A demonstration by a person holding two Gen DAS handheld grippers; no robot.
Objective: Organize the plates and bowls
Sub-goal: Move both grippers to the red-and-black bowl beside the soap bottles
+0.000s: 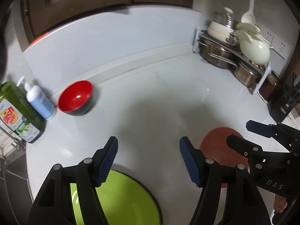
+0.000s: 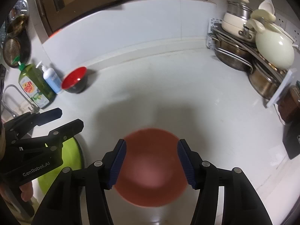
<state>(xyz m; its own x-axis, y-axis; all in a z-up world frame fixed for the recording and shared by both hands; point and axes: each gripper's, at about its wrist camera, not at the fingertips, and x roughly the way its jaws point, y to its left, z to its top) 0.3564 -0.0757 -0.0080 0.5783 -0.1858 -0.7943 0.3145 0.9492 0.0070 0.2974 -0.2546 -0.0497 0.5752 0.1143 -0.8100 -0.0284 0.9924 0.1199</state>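
A lime-green plate (image 1: pixel 121 196) lies on the white counter under my left gripper (image 1: pixel 148 146), which is open with nothing between its blue pads. A blurred reddish-brown dish (image 2: pixel 151 166) lies on the counter below my right gripper (image 2: pixel 151 145); the jaws stand open on either side of it in the picture and the pads do not press on it. A red bowl with a black outside (image 1: pixel 76 97) stands apart at the back left. In the left wrist view the brown dish (image 1: pixel 217 146) and the right gripper (image 1: pixel 240 132) show at the right. The right wrist view has the left gripper (image 2: pixel 70 119) over the green plate (image 2: pixel 75 155).
A green dish-soap bottle (image 1: pixel 18 112) and a blue pump bottle (image 1: pixel 40 103) stand at the left by the sink tap (image 2: pixel 11 97). A rack of steel pots and cream cookware (image 1: pixel 234 56) fills the back right corner, with a dark jar (image 1: pixel 271 88) beside it.
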